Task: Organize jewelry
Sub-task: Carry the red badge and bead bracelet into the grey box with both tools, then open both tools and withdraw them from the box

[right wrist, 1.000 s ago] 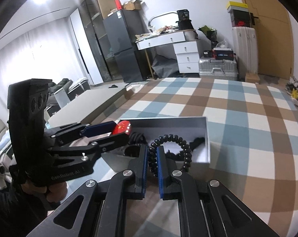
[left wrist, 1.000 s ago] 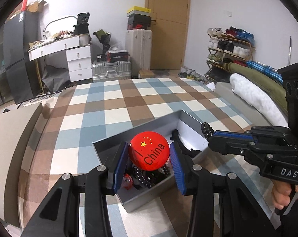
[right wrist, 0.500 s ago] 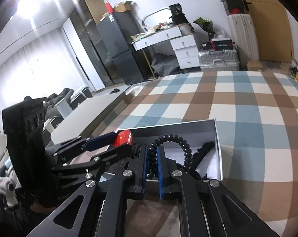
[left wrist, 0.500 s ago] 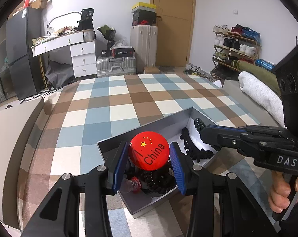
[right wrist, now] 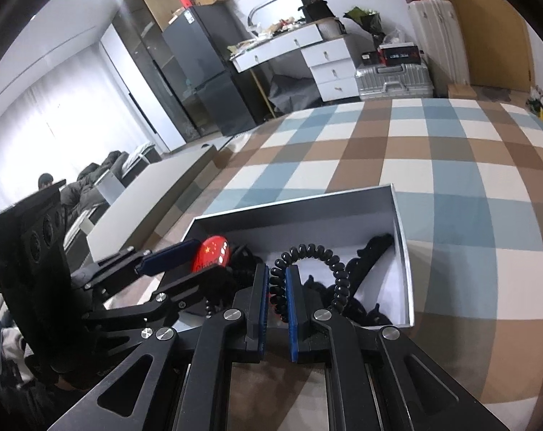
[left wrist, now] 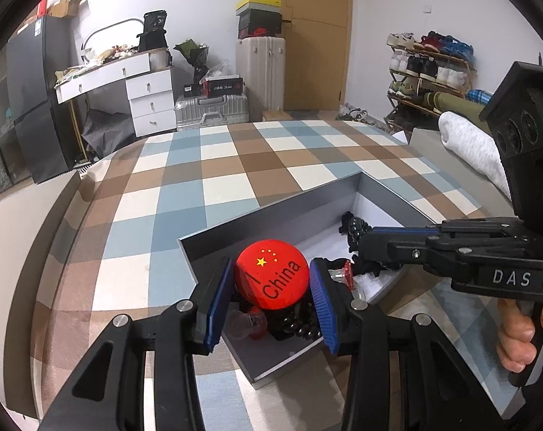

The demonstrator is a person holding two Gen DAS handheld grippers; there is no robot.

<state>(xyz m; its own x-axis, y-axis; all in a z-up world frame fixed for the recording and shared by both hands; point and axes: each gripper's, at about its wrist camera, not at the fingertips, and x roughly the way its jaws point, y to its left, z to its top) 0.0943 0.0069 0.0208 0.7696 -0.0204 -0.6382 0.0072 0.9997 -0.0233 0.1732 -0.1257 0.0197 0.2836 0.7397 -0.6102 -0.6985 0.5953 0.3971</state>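
While my left gripper clamps a round red badge reading "China" over the near corner of the grey box, only my right wrist view shows my right gripper pinched shut on a black coiled hair tie above that box on the checked tablecloth. My left view alone reads "DAS" on the right gripper's body.

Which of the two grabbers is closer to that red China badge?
Left. The left gripper clamps the red badge between its fingers over the grey box; the right gripper sits beside it, holding a black coiled band.
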